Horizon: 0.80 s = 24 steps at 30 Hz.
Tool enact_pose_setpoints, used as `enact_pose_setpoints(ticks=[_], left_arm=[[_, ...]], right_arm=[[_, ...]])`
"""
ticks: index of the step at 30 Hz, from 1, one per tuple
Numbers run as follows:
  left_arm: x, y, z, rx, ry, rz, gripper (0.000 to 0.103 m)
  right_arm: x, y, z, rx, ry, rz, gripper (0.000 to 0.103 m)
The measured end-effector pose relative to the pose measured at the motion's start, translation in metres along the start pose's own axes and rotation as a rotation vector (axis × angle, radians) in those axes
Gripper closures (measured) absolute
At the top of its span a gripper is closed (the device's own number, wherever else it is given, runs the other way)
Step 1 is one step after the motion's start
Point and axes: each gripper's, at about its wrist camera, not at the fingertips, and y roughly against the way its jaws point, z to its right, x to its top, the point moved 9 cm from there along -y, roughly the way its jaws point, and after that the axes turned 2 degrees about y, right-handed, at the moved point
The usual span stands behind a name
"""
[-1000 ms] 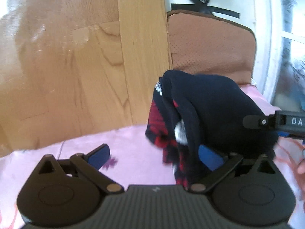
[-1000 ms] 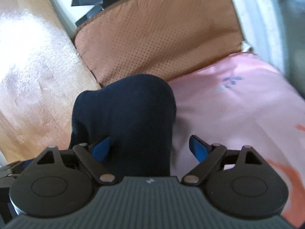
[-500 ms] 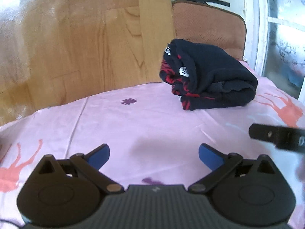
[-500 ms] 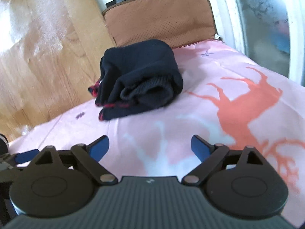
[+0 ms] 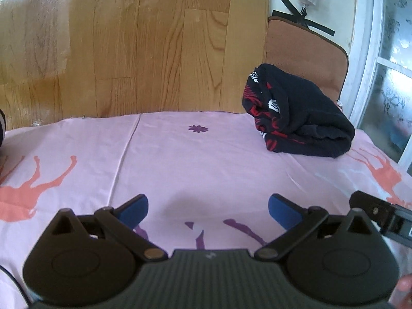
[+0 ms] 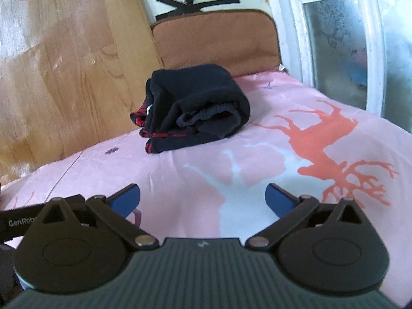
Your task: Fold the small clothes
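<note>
Folded garment set down at the far end of the bed

The dark garment [image 5: 301, 118] lay bundled on the pink sheet [image 5: 193, 170] by the brown cushion [image 6: 216, 38]; left gripper [image 5: 207, 207] spread and empty, right gripper [image 6: 202, 197] empty, still opening. Withdraw clear without snagging the folds.

A pink deer-print sheet [image 5: 206, 159] meets wooden panelling [image 5: 128, 51], a brown cushion [image 6: 216, 41] and a window [image 6: 347, 38].

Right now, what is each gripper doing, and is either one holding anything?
Left gripper: open, holding nothing.
Right gripper: jaws opening, nothing between them; garment lies apart.
</note>
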Motion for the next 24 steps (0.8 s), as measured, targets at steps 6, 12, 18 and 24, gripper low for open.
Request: enact_pose_setpoints(ticks=[6,12,18,24], left_arm=[[-0.0007,0.0004,-0.0002,0.011,-0.003,0.0,0.0],[-0.0009,-0.0008,-0.0029,0.025,0.005,-0.009,0.0],[-0.0007,0.0,-0.0034,0.042,-0.001,-0.002,0.0],[-0.0012,0.0006,-0.002,0.054,-0.031,-0.003,0.0]], right_arm=[[0.0008,0.0027,0.0019,-0.009,-0.015,0.018,0.0],[0.0008,0.0057,0.0006,-0.018,-0.012,0.031,0.0],[0.0005,0.0058,0.0018,-0.011,-0.027,0.03,0.0],[-0.0004,0.0058,0.0035,-0.012,-0.047,0.028,0.0]])
